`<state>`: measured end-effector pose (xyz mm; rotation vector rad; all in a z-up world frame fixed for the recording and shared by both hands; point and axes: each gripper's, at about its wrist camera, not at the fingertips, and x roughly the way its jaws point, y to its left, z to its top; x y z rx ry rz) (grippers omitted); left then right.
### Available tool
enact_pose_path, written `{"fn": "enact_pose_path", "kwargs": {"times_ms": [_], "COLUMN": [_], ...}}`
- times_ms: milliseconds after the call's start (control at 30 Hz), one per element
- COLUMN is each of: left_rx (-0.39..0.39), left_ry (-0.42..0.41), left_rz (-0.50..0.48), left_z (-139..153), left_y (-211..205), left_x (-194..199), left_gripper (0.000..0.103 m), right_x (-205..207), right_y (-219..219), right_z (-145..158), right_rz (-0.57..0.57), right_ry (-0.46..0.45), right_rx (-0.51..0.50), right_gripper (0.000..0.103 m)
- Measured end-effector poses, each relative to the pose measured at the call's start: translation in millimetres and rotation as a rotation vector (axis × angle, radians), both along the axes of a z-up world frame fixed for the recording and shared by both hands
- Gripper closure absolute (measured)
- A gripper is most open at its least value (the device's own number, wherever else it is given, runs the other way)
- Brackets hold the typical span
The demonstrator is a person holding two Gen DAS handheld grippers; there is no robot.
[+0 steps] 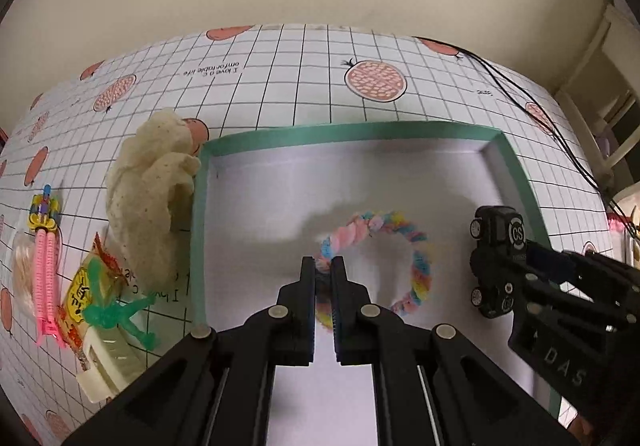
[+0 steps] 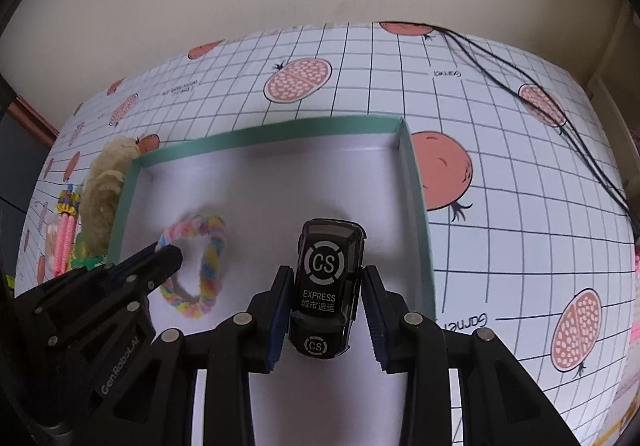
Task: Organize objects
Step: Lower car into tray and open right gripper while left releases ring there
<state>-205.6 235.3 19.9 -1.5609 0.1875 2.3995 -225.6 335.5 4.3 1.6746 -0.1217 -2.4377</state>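
Gridded white tablecloth printed with pomegranates is covering the table. Leftmost, a pink coiled hair clip point(image 1: 45, 278), a green plastic figure point(image 1: 116, 316) and a cream fluffy cloth point(image 1: 154, 190) are waiting outside a shallow teal-edged white cardboard box point(image 1: 352, 129). Inside it, the left gripper point(image 1: 323, 266) is pinching a pastel braided yarn ring point(image 1: 418, 270), probably placing it. Rightward, the right gripper point(image 2: 326, 282) is clamping a black toy delivery van point(image 2: 326, 266) above the box floor, seemingly for sorting.

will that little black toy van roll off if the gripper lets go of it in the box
Probably a little. The black toy van has free-looking wheels, so a nudge could send it rolling along the smooth floor of the green-rimmed box. Its glossy hard shell looks rigid and may slip between the right gripper pads.
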Motion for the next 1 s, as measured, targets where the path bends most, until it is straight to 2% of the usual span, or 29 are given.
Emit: {"fn": "enact_pose_path", "kwargs": {"times_ms": [367, 433, 500, 800, 1000], "left_rx": [0.028, 0.041, 0.062, 0.101, 0.112], "left_ry": [-0.028, -0.038, -0.047, -0.008, -0.001], "left_rz": [0.014, 0.017, 0.022, 0.034, 0.056], "left_z": [0, 2, 5, 30, 35], "left_y": [-6, -7, -9, -22, -42], "left_x": [-2, -2, 0, 16, 27], "left_gripper": [0.096, 0.094, 0.087, 0.087, 0.087], "right_x": [2, 3, 5, 20, 39], "right_y": [-2, -2, -3, -5, -9], "right_z": [-3, -2, 1, 24, 33], "right_rz": [0.006, 0.009, 0.01, -0.002, -0.008], "right_ry": [0.001, 0.003, 0.01, 0.045, 0.065], "right_rx": [0.013, 0.013, 0.016, 0.022, 0.045], "right_gripper": [0.066, 0.064, 0.061, 0.061, 0.061]}}
